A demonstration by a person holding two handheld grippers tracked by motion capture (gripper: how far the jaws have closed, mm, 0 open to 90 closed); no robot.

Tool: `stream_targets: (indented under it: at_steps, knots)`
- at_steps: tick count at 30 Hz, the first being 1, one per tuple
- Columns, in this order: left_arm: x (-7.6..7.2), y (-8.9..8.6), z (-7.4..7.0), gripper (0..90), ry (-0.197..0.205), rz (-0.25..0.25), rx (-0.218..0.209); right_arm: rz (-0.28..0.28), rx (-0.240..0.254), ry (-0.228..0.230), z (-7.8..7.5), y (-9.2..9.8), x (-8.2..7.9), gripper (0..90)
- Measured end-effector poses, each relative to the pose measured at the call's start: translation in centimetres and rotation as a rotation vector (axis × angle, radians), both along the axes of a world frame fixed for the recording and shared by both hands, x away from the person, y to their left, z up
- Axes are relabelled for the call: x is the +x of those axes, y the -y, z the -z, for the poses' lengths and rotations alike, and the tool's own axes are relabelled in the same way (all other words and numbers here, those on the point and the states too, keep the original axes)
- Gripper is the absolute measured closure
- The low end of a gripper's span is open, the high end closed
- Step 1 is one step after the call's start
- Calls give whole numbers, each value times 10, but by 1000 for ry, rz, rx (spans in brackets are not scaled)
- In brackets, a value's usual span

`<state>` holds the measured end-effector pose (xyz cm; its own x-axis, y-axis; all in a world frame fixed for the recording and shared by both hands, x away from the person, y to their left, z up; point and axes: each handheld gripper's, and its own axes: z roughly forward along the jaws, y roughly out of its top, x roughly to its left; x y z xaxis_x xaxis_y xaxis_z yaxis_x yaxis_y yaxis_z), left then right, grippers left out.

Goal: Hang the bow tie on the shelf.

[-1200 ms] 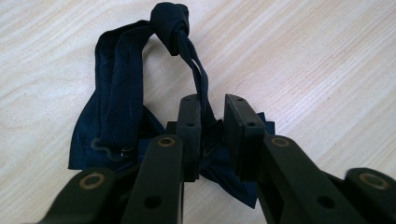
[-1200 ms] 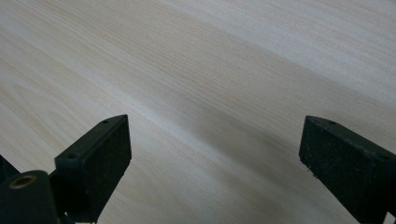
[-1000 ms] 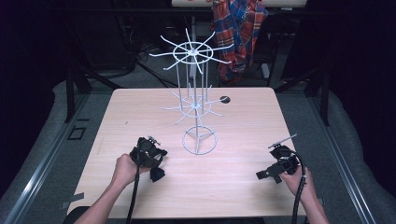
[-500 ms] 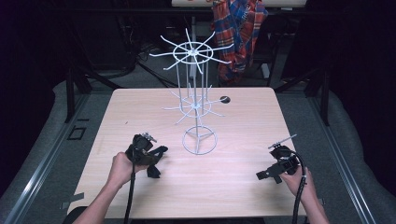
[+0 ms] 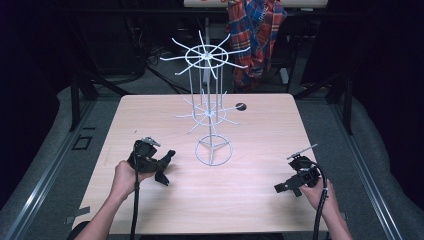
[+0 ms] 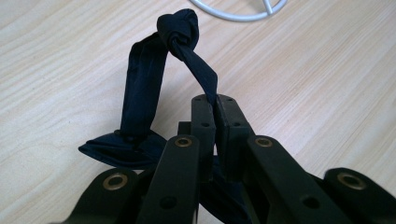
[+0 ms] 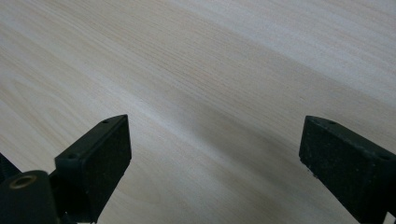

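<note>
High view: left gripper (image 5: 159, 165) sits at the table's (image 5: 260, 130) left front, just beside the base ring of the white wire rack (image 5: 209, 107), with a dark cloth item in its jaws; right gripper (image 5: 290, 186) rests low at the right front, well apart from the rack. A small dark disc (image 5: 241, 106) lies behind the rack. A plaid garment (image 5: 256, 35) hangs beyond the table. Left gripper view: jaws are closed together on one strand of a navy fabric strip (image 6: 154, 88) that rises to a knot and drops back down to a folded bunch on the wood; rack base ring (image 6: 238, 10) is just ahead at the top edge. Right gripper view: right gripper (image 7: 215, 154) has its jaws wide apart over bare wood, nothing between them. My read: the step is lifting the knotted strip to hang it on a rack arm. To do it well, keep the pinch near the knot so the loop hangs open, raise it clear of the base ring, and slide the loop over an arm tip; the free right gripper could steady the rack. Containers: none here; the rack arms carry nothing.
</note>
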<state>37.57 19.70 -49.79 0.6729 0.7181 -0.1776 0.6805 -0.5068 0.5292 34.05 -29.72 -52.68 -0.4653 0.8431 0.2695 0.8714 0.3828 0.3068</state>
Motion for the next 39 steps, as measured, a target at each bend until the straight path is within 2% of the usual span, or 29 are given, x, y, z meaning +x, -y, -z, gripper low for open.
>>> stream_targets:
  at_steps: [3, 4, 5, 7, 8, 9, 11, 13, 14, 16, 18, 19, 22, 25, 26, 28, 30, 31, 32, 34, 36, 39]
  knots:
    - [0, -1, -2, 869, 4, -10, -19, -1, -5, 0, 0, 0, 0, 88]
    - [0, -2, -3, 869, 8, -10, -21, 30, 14, 15, 2, -1, -1, 87]
    - [0, -2, -3, 869, 8, -11, -23, 25, -7, 17, 1, -1, -1, 88]
    - [1, -3, -4, 869, 10, -14, -27, 13, 3, 8, 1, 0, -1, 88]
    - [1, -4, -5, 869, 14, -14, -27, -11, -13, -2, -1, 1, 0, 88]
    - [1, -4, -5, 869, 14, -14, -27, 4, -20, 18, 1, 0, 0, 88]
    - [3, -6, -8, 869, 23, -25, -44, -20, -39, 5, -1, 1, 1, 88]
    - [3, -9, -11, 869, 32, -33, -54, -1, -2, 1, -1, 0, 0, 88]
    - [3, -10, -12, 869, 37, -40, -62, 2, -20, 17, 0, 1, 0, 88]
    - [2, -12, -13, 869, 47, -50, -72, 29, -5, 31, 1, 0, -1, 88]
    - [2, -14, -16, 869, 60, -56, -80, 0, -29, 20, -1, 2, 0, 88]
    - [2, -14, -16, 869, 62, -60, -85, 33, -9, 38, 0, 0, -2, 87]
    - [2, -16, -20, 869, 68, -62, -96, -2, -30, 27, -2, 2, 0, 86]
    - [2, -17, -22, 869, 80, -70, -108, 22, -22, 42, -1, 0, -2, 87]
    - [2, -18, -22, 869, 80, -72, -111, -1, -36, 37, -2, 1, -1, 87]
    - [2, -19, -23, 869, 85, -78, -117, 19, -25, 49, -2, 1, -2, 84]
    - [2, -20, -25, 869, 92, -81, -121, -7, -41, 44, -4, 2, -1, 81]
    - [2, -20, -26, 869, 94, -86, -130, 21, -25, 63, -2, 1, -2, 78]
    - [2, -21, -26, 870, 95, -89, -135, 25, -24, 65, -2, 0, -2, 72]
    - [2, -22, -28, 870, 98, -91, -145, 24, -21, 62, -2, 0, -2, 70]
    - [2, -23, -29, 871, 101, -91, -152, -12, -35, 43, -4, 2, 0, 64]
    - [2, -23, -31, 872, 106, -93, -163, -3, -30, 46, -3, 1, -1, 58]
